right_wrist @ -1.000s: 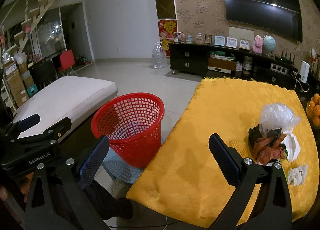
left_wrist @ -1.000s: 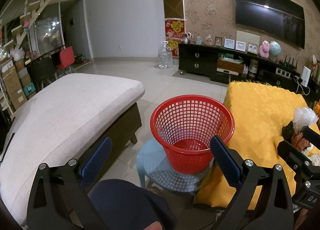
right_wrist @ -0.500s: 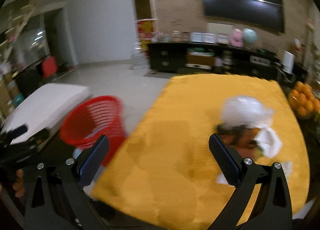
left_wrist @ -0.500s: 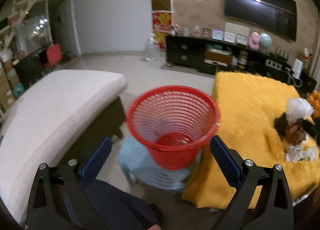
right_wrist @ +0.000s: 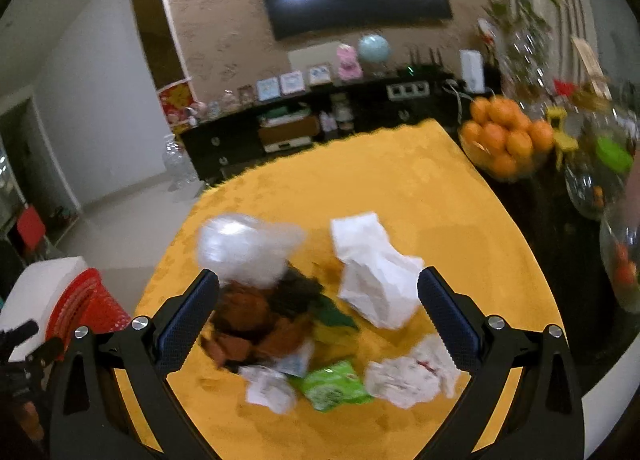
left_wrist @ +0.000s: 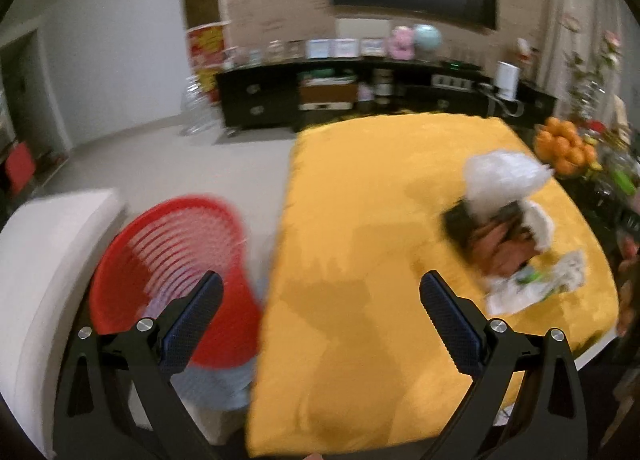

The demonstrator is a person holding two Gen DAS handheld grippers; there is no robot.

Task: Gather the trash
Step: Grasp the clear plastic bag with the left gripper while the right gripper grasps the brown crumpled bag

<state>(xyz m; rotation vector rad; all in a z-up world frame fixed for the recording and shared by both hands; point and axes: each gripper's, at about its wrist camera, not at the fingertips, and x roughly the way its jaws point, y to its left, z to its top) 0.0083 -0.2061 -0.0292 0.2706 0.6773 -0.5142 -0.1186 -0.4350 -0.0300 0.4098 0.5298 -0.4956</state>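
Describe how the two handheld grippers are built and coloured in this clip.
Both look identical: the left gripper and right gripper have matte black angular frames with triangular cut-outs and silver round bolt heads. Their fingers carry dark blue, finely textured pads. No cables or sleeves are visible.

Smeared by motion in the left wrist view: red basket (left_wrist: 168,260), its mesh reduced to streaks, lower wall hidden behind a finger of the left tool (left_wrist: 320,300). Trash pile (left_wrist: 504,236) there too blurred to sort into separate pieces. In the right wrist view, only a sliver of basket at the left edge, cut off behind the right tool (right_wrist: 318,300). Brown scraps (right_wrist: 248,320) partly covered by its finger. Glass bowl (right_wrist: 622,256) clipped by the frame's right edge, contents unreadable.
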